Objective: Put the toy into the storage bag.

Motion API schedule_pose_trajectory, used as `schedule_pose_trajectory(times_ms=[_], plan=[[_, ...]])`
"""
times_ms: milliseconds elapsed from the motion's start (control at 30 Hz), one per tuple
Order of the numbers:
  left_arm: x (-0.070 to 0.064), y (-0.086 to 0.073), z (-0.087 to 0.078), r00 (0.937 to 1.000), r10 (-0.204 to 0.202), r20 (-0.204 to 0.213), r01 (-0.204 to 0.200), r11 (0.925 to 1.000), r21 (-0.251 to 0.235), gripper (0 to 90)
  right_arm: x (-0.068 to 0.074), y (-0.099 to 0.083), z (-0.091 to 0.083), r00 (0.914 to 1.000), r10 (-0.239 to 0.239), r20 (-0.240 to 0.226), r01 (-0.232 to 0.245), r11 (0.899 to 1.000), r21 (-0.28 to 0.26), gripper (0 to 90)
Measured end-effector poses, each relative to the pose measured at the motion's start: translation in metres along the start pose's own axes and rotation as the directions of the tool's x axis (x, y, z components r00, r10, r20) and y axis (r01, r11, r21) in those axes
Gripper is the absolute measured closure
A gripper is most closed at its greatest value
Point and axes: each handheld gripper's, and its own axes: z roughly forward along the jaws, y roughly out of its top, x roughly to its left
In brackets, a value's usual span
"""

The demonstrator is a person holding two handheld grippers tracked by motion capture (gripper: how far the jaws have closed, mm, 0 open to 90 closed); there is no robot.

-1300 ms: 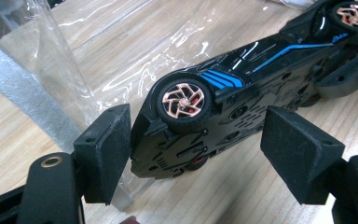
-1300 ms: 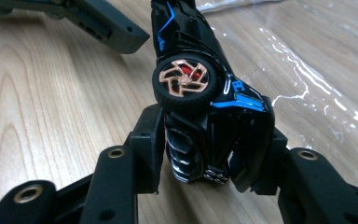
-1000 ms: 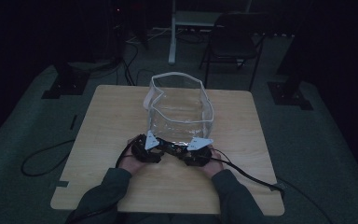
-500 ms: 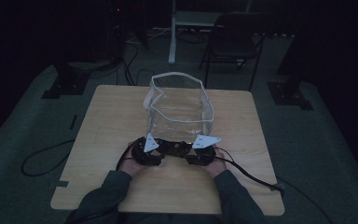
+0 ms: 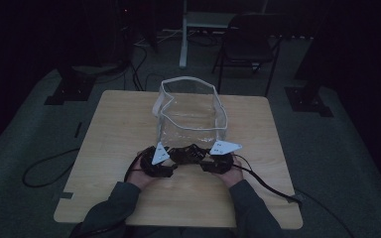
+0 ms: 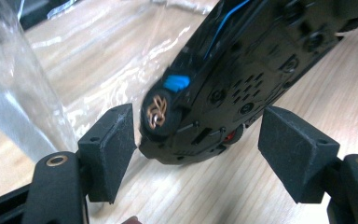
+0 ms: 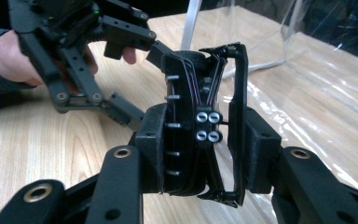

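- My right claw (image 7: 200,154) was clamped on a black plastic device with exposed wires and screws (image 7: 205,121), held just above the pale wooden table (image 5: 119,129).
- My left claw (image 6: 196,144) stood wide open around the device's other end, its pads apart from it.
- The clear plastic bag with white trim (image 5: 191,106) stood just beyond.

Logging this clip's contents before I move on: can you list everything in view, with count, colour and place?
Clear bag: one, transparent with white trim, standing open mid-table.
Black device: one, black with wiring, just in front of the bag, between both tools.
Table: one, light wood, centre.
Chair: one, dark, beyond the table.
Floor cable: one, black, left of the table.
Left tool: black, jaws open around the device's end.
Right tool: black, shut on the device.
Hands: two, at the near edge.
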Motion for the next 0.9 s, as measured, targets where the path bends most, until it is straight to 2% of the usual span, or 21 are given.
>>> schedule_pose_trajectory(times_ms=[100, 267, 433, 467, 500, 567, 633, 667, 700, 733, 900], plan=[[-0.003, 0.004, -0.001, 0.9999, 0.016, 0.001, -0.016, 0.9997, -0.016, 27.5, -0.001, 0.002, -0.003, 1.0, 0.004, 0.003, -0.004, 1.0, -0.015, 58.3], [-0.006, 0.007, 0.002, 0.9997, 0.019, 0.015, -0.018, 0.9995, -0.025, 27.5, -0.002, 0.005, -0.007, 1.0, 0.006, 0.002, -0.006, 1.0, -0.028, 58.3], [-0.012, 0.011, 0.003, 0.9972, 0.006, 0.075, -0.001, 0.9983, -0.058, 30.8, 0.0, 0.007, -0.008, 0.9995, -0.006, -0.032, 0.005, 0.999, -0.037, 58.3], [-0.012, 0.011, 0.003, 0.9972, 0.006, 0.075, -0.001, 0.9983, -0.058, 31.4, 0.0, 0.007, -0.008, 0.9995, -0.006, -0.032, 0.005, 0.999, -0.037, 58.3], [-0.015, 0.013, 0.002, 0.9945, -0.006, 0.105, 0.015, 0.9964, -0.083, 32.2, 0.002, 0.008, -0.008, 0.9991, -0.013, -0.04, 0.011, 0.999, -0.034, 58.3], [-0.018, 0.016, 0.001, 0.9947, -0.003, 0.103, 0.013, 0.995, -0.099, 32.2, 0.005, 0.011, -0.007, 0.9989, -0.024, -0.041, 0.023, 0.999, -0.039, 58.2], [-0.019, 0.018, -0.001, 0.9915, -0.012, 0.129, 0.028, 0.9921, -0.123, 33.3, 0.006, 0.013, -0.007, 0.9985, -0.029, -0.047, 0.027, 0.999, -0.045, 58.2], [-0.019, 0.018, -0.001, 0.9915, -0.012, 0.129, 0.028, 0.9921, -0.123, 33.2, 0.006, 0.013, -0.007, 0.9985, -0.029, -0.047, 0.027, 0.999, -0.045, 58.2], [-0.021, 0.019, -0.002, 0.9921, -0.009, 0.125, 0.025, 0.9917, -0.126, 31.6, 0.012, 0.017, -0.004, 0.9974, -0.058, -0.044, 0.056, 0.997, -0.047, 58.1], [-0.019, 0.018, -0.002, 0.9907, -0.023, 0.134, 0.041, 0.9902, -0.134, 31.8, 0.012, 0.017, -0.004, 0.9973, -0.057, -0.047, 0.054, 0.997, -0.048, 58.1], [-0.019, 0.018, -0.003, 0.9915, -0.019, 0.129, 0.037, 0.9898, -0.138, 31.6, 0.01, 0.016, -0.002, 0.9975, -0.036, -0.061, 0.032, 0.998, -0.059, 57.9]])
